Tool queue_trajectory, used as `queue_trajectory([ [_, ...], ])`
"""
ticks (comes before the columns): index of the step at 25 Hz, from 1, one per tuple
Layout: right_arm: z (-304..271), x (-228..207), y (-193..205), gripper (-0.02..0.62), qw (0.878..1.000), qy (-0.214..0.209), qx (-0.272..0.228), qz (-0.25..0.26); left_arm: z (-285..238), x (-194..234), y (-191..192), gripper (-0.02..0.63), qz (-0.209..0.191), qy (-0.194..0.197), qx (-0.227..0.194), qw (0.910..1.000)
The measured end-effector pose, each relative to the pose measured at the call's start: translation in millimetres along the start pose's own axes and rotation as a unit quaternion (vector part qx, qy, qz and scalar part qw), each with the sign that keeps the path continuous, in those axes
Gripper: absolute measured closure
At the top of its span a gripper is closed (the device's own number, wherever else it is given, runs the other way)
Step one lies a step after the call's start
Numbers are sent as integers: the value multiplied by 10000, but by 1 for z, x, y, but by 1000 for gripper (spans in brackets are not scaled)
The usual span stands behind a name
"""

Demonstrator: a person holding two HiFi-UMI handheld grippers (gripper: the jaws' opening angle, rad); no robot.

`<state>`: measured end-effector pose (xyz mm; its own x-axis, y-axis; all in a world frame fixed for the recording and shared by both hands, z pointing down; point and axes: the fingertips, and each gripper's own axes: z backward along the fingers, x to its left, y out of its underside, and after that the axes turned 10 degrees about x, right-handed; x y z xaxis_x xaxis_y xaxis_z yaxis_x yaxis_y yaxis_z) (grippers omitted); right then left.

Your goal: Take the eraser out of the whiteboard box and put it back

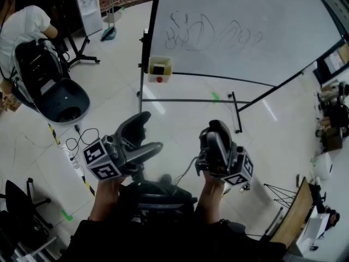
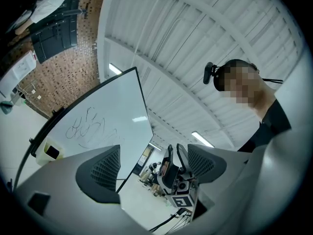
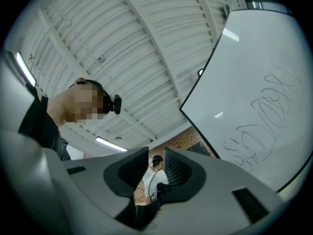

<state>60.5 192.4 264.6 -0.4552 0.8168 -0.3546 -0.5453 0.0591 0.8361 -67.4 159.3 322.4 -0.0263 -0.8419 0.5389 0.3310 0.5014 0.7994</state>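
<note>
Well short of board: left gripper (image 1: 149, 131) jaws wide apart, empty; right gripper (image 1: 216, 129) jaws narrowly apart, empty; both tilted up, likely readying approach. Eraser (image 1: 158, 69) sits in yellow box (image 1: 166, 78) on whiteboard (image 1: 240, 31) frame, upper centre-left.

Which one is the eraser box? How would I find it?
Find the big whiteboard with scribbles. At its bottom left corner hangs a small box. It is the only pale yellow thing there, with a dark block inside and a red dot below.
</note>
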Motion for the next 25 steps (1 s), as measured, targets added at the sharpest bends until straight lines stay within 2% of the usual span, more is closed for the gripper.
queue_trajectory([
  [12, 36, -1, -30, 518, 9992, -382, -142, -11, -42, -28, 17, 177, -193, -266, 125, 9994],
  [18, 49, 2, -37, 535, 9987, -482, -119, 103, -48, -35, 26, 177, -249, -413, 79, 9988],
  [25, 61, 8, -40, 541, 9984, -543, -117, -51, -51, -45, 34, 177, -239, -507, 42, 9984],
])
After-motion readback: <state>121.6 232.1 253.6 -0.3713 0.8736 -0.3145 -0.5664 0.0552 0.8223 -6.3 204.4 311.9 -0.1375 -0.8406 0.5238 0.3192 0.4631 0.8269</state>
